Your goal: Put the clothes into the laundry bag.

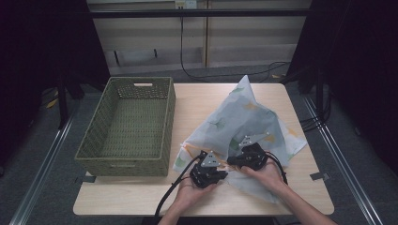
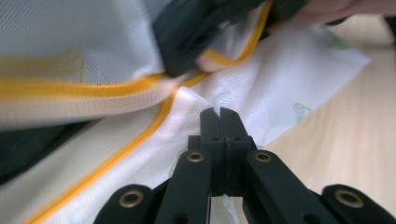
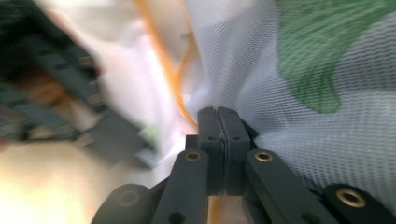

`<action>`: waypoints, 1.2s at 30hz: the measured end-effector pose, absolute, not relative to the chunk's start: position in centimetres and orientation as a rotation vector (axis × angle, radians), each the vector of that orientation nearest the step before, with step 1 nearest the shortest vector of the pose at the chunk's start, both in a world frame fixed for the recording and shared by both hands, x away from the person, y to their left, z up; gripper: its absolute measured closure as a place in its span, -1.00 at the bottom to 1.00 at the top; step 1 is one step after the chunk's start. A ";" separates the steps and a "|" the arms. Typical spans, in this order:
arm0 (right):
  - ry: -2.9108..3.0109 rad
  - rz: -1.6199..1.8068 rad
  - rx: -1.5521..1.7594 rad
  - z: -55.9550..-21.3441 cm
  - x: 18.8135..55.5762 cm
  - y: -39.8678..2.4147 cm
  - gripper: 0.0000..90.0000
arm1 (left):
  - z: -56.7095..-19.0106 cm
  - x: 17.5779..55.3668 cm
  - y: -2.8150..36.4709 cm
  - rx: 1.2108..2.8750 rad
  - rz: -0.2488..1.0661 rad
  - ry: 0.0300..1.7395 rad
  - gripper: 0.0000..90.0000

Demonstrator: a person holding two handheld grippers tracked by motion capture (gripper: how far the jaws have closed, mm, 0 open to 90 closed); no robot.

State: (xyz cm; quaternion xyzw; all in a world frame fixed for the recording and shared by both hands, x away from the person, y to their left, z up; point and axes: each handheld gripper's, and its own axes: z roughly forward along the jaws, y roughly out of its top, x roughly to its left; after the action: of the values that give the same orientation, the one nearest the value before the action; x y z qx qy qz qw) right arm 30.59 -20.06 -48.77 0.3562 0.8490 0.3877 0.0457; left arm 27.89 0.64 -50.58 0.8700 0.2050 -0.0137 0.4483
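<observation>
Pale wood makes up the tabletop (image 1: 141, 192), which stands on a grey floor with metal rails running along both sides. Dark curtains close the room left and right, and a light panelled wall with a black cable hanging down it lies at the far end. On the left half of the tabletop sits a green woven basket (image 1: 94, 140), open side up.

A white mesh bag (image 1: 244, 112) with green leaf prints and orange trim covers the right half of the tabletop. Its far corner stands up in a peak, while its near part is spread flat toward the near edge.

Both forearms come in from the near edge. The left hand (image 1: 190, 192) holds the left gripper (image 2: 218, 112) just right of the basket's near corner, pointing at the bag's near left edge. Its jaws are pressed together with white mesh pinched between their tips. The right hand (image 1: 267, 176) holds the right gripper (image 3: 217, 112) close beside it, turned leftward toward the other gripper. Its jaws are likewise closed flat on the mesh, next to a line of orange trim. In the high view the two grippers sit near each other over the bag's near left part.
</observation>
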 end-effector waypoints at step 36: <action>2.545 1.181 1.024 -48.0 32.8 -22.7 1.00 | -48.3 25.2 -1.8 2.053 -0.066 0.500 0.45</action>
State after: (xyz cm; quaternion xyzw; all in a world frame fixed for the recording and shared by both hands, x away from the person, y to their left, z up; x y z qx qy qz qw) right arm 32.79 -22.68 -48.03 0.3419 0.8495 0.3943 0.0772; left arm 25.25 -1.82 -48.30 0.8458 0.2059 -0.0271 0.4914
